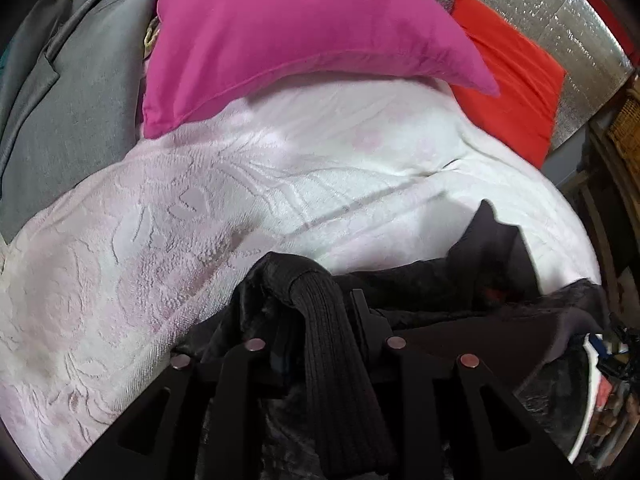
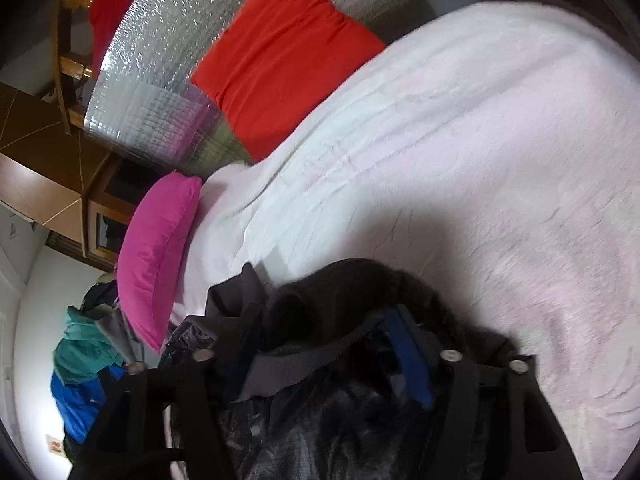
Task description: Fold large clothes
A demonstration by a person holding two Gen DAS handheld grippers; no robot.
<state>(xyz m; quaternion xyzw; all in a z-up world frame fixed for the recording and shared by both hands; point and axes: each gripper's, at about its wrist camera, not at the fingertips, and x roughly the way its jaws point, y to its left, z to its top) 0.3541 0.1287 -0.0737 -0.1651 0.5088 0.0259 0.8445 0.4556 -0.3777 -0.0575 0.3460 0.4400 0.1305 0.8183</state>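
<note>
A black jacket (image 1: 432, 292) lies bunched on the white bedspread (image 1: 200, 208) at the near edge. Its ribbed knit cuff (image 1: 332, 340) runs up between the fingers of my left gripper (image 1: 320, 308). The jaws stand a little apart, and I see no pad pressing on the cuff. In the right wrist view the same jacket (image 2: 336, 296) heaps up with its grey ribbed hem (image 2: 304, 360) and shiny lining showing. My right gripper (image 2: 324, 328) stands wide open over this heap, with loose fabric between its fingers but not clamped.
A pink pillow (image 1: 288, 40) and a red pillow (image 1: 516, 80) lie at the head of the bed against a silver foil panel (image 2: 160, 80). A grey garment (image 1: 68, 100) lies at the left. Teal and blue clothes (image 2: 84, 360) are piled beyond the bed. Wooden furniture (image 2: 68, 184) stands behind.
</note>
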